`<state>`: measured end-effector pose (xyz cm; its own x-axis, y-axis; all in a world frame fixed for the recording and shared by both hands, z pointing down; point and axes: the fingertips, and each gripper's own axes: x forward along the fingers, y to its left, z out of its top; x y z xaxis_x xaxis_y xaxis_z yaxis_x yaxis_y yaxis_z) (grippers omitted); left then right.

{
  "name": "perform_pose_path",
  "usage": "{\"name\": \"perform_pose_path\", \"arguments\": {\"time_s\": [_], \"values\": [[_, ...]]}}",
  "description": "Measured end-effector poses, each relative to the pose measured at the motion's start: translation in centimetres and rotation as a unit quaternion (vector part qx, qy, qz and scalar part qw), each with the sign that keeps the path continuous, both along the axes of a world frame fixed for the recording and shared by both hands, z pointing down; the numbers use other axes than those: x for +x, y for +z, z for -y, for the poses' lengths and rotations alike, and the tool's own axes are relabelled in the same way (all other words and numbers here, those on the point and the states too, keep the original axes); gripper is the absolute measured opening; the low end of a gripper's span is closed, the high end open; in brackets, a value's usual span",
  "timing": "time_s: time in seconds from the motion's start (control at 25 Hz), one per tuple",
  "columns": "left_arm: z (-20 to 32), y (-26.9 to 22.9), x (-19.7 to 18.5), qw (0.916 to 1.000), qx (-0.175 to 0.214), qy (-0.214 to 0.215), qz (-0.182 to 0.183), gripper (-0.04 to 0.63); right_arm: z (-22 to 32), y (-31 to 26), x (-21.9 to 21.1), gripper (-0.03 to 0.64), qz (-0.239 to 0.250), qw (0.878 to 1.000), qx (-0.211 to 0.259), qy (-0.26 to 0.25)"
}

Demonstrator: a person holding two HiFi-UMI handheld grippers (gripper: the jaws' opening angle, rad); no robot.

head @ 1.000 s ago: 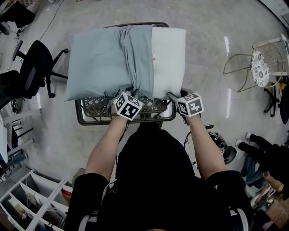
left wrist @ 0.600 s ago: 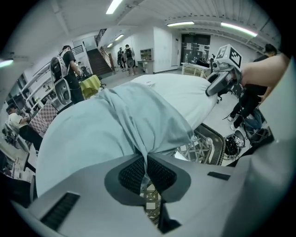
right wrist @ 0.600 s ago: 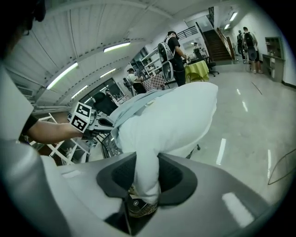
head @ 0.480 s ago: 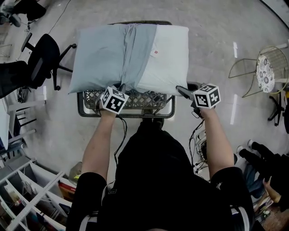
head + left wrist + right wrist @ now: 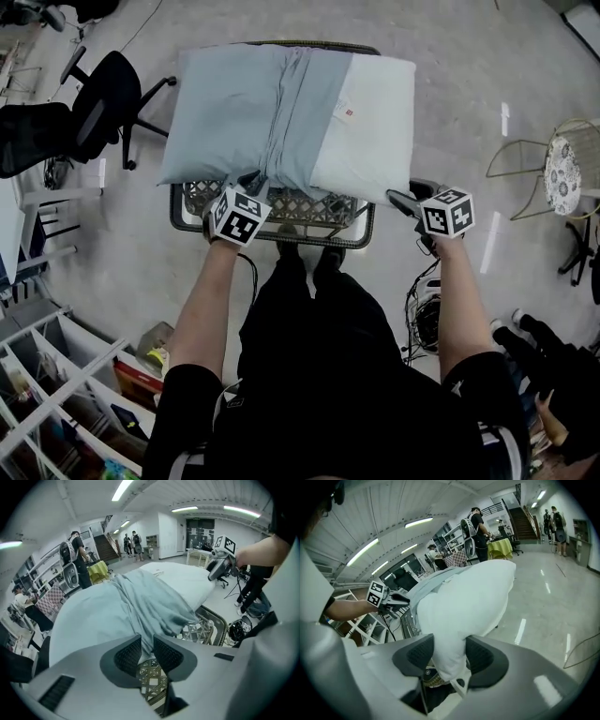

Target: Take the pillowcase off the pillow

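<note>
A white pillow (image 5: 375,122) lies across a wire basket (image 5: 281,208), its left two thirds still inside a pale blue-grey pillowcase (image 5: 225,112) that is bunched at mid-pillow. My left gripper (image 5: 246,180) sits at the near edge under that bunch. Its jaws have just been opening a little, and a fold of pillowcase (image 5: 140,606) still runs down into the narrow gap of the left gripper (image 5: 147,651). My right gripper (image 5: 398,199) is at the bare near right corner. Its jaws have also just been opening, and that corner of the pillow (image 5: 464,597) stays pinched in the right gripper (image 5: 450,656).
A black office chair (image 5: 94,112) stands left of the basket and a wire chair (image 5: 562,169) at the far right. White shelving (image 5: 66,394) fills the near left. Cables and a dark device (image 5: 427,314) lie by my right leg. People stand in the background (image 5: 77,555).
My hands have drawn apart along the near edge, the left one leftward and the right one rightward. The pillowcase's bunched edge now runs at a slant across the pillow.
</note>
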<state>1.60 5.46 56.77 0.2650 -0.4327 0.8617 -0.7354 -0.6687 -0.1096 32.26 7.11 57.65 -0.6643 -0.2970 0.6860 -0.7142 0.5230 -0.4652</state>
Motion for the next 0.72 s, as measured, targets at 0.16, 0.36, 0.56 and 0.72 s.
{"name": "perform_pose_path", "arguments": {"time_s": [0.16, 0.36, 0.56, 0.72], "values": [[0.0, -0.4, -3.7, 0.9992, 0.008, -0.040, -0.001, 0.137, 0.4, -1.0, 0.0, 0.258, -0.083, 0.996, 0.027, 0.001], [1.4, 0.2, -6.2, 0.9997, 0.006, -0.025, 0.004, 0.186, 0.6, -2.2, 0.1, 0.273, -0.140, 0.989, 0.032, 0.021], [2.8, 1.1, -6.2, 0.9987, 0.010, 0.047, 0.015, 0.186, 1.5, -4.9, -0.8, 0.273, -0.219, 0.971, 0.086, 0.034], [3.3, 1.5, -7.0, 0.9958, 0.009, 0.091, 0.007, 0.105, 1.9, -3.6, -11.0, 0.359, -0.296, 0.933, 0.145, -0.144]]}}
